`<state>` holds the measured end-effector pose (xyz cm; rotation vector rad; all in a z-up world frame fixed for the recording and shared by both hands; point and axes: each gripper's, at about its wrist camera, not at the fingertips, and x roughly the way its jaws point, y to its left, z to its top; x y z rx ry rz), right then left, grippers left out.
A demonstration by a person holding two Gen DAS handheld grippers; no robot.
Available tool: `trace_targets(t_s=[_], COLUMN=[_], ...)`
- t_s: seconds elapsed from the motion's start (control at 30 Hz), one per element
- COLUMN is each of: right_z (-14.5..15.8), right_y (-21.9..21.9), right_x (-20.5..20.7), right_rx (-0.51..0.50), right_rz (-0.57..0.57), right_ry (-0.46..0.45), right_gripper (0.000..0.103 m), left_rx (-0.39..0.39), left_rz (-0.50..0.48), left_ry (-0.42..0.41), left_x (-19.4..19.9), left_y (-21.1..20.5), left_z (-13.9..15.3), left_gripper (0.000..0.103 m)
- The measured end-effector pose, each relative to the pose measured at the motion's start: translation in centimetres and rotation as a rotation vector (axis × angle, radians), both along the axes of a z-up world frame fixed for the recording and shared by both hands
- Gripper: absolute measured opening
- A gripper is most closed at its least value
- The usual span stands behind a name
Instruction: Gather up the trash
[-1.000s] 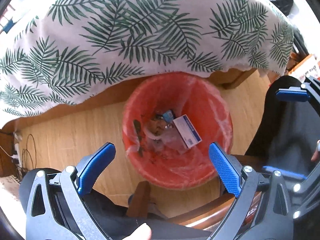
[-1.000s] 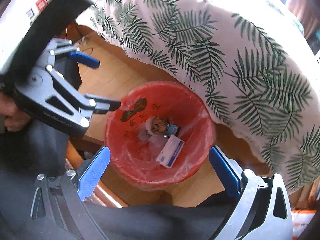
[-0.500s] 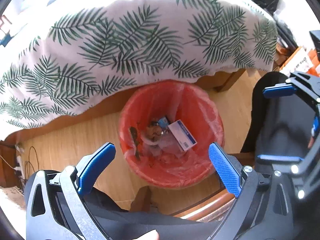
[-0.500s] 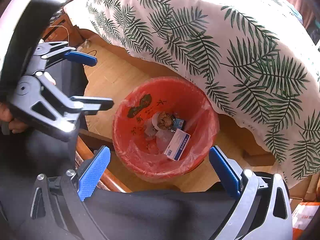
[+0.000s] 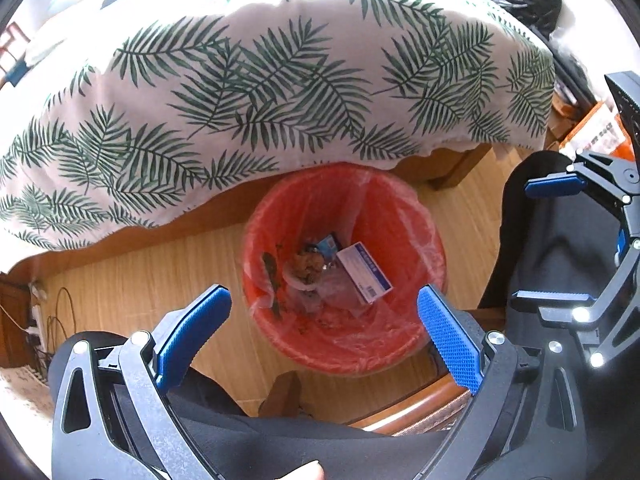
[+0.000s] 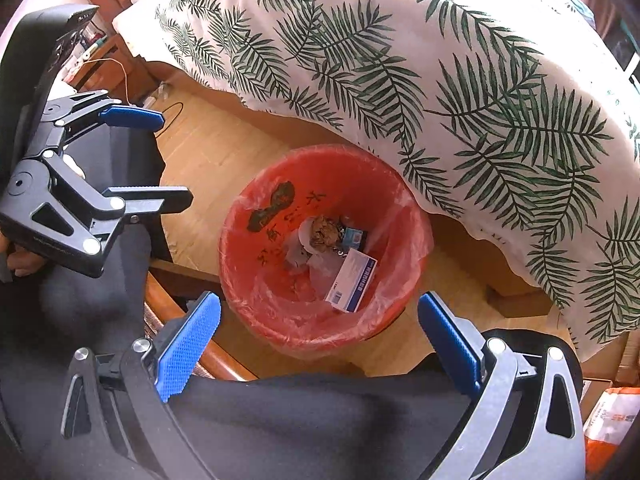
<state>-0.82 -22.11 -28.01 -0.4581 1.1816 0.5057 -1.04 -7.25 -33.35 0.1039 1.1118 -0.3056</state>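
Both tools, the left tool and the right tool, hung spread and empty directly above the red bin, where a white-and-blue box lay among scraps, on the wooden floor beside the leaf-print bed.

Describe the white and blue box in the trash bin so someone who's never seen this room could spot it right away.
Find the red bin on the wooden floor beside the bed with the palm-leaf cover. Among the trash at its bottom lies a flat rectangular box, white with a blue band. It is the only crisp-edged rectangle of that size; its neighbours are crumpled scraps and a smaller blue packet.
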Motion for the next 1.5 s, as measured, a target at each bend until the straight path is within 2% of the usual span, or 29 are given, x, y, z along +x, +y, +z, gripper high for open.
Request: trace_targets(t_s=[0.47,0.87,1.5], right_z=[1.2,0.9,0.4], right_y=[-2.7,-1.9,-1.3], right_x=[0.7,0.5,0.7], right_rx=[0.056,0.025,-0.005], right_rz=[-0.125,-0.095,-0.062], right_ry=[-0.004,-0.007,-0.001], right_gripper=[0.098,0.098,0.098], left_rx=[0.020,0.079,0.081], left_rz=[0.008,0.006,-0.016], left_ry=[0.031,0.061,0.083], left_x=[0.3,0.5,0.9], left_y=[0.2,0.3,0.1], left_z=[-0.4,-0.7,-0.6], left_gripper=[0.097,0.097,0.097])
